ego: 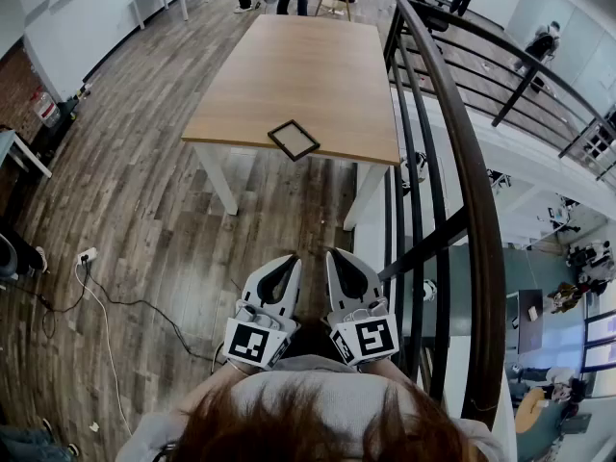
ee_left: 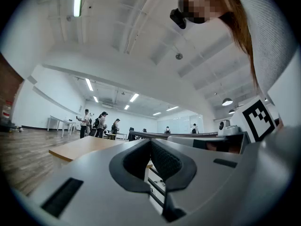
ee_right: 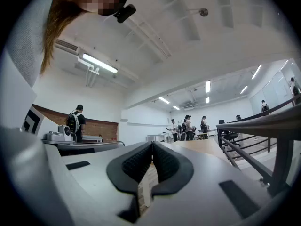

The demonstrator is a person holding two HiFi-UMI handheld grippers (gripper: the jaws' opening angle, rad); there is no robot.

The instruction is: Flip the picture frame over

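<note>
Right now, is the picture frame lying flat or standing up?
Lying flat: the picture frame rests on the table near its front edge.

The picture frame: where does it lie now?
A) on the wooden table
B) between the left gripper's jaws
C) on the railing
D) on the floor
A: the picture frame lies flat on the wooden table, close to its near edge.

The head view looks steeply down on the far table (ego: pixel 289 75); both gripper views face it level.
</note>
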